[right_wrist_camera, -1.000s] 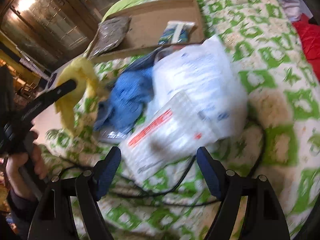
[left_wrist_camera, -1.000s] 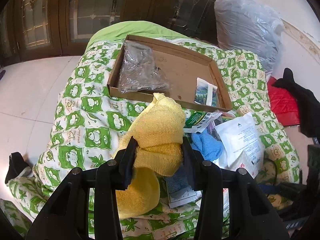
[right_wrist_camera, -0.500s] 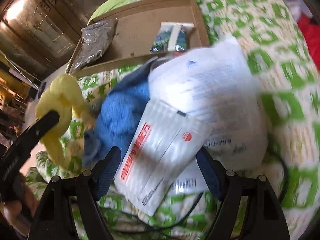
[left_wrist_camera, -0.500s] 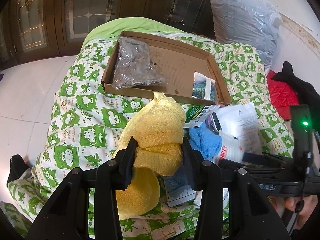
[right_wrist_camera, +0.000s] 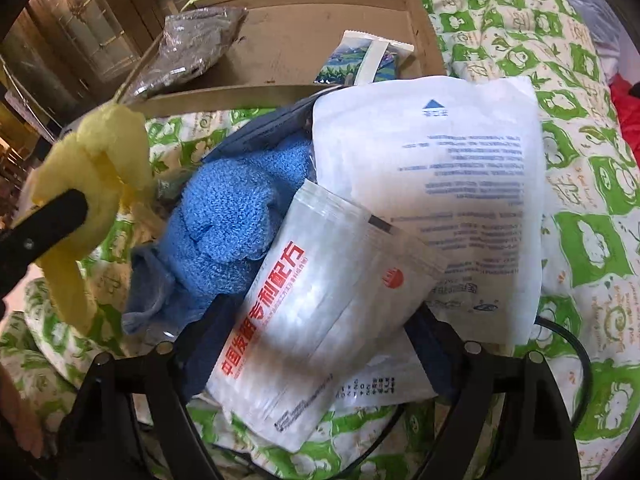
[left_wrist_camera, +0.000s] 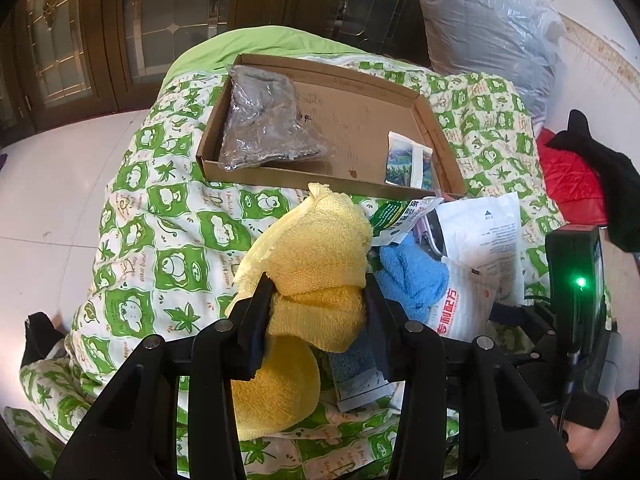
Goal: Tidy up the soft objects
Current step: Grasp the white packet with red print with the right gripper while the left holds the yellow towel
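Observation:
My left gripper is shut on a yellow towel and holds it above the green-patterned quilt; the towel also shows in the right wrist view. A shallow cardboard box lies beyond it with a silver-grey bag and a small printed packet inside. My right gripper is open, its fingers on either side of a white packet with red lettering. A blue towel lies left of that packet and a large white bag behind it.
A black cable runs on the quilt under the packets. A grey plastic sack stands at the back right, with red cloth and black cloth at the right. White floor tiles lie left of the bed.
My right gripper has moved forward and down until its fingers straddle the red-lettered packet. My left gripper keeps hold of the yellow towel, nearly still.

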Available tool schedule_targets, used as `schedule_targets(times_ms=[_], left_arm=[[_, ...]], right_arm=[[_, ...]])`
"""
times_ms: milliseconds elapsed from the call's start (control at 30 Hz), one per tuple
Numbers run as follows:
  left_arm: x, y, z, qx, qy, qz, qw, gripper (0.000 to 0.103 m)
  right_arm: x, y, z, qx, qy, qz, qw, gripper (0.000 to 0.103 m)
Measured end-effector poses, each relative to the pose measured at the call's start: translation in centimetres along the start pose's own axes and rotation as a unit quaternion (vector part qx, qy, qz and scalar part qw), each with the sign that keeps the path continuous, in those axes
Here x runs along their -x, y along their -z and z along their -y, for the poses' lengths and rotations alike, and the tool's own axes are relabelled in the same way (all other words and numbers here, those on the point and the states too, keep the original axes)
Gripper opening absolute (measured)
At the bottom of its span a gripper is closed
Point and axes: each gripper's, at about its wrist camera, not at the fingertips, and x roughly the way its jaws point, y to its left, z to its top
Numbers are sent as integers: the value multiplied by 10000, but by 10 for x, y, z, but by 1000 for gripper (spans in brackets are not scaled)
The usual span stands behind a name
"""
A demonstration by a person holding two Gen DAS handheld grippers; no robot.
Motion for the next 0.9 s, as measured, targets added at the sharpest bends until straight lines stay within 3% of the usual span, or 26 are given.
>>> schedule_targets(times_ms=[233,467,600,800,900], left_arm=[[0,0,-2,56,32,6,10000,42],[2,0,-2,49,37,22,10000,42],[6,-1,-1,57,25,119,9999,42],[28,-4,0,40,-36,635,9980,42],[30,-8,4,-52,-174,659,9977,42]], right_arm=[[18,17,21,30,-369,102,9993,72],[36,28,58,-488,-886,120,9948,71],[43,26,56,-430,-1010,165,9938,71],[55,23,40,-321,-1091,317,9930,71],[60,21,40,-291,-1117,419,9924,71]])
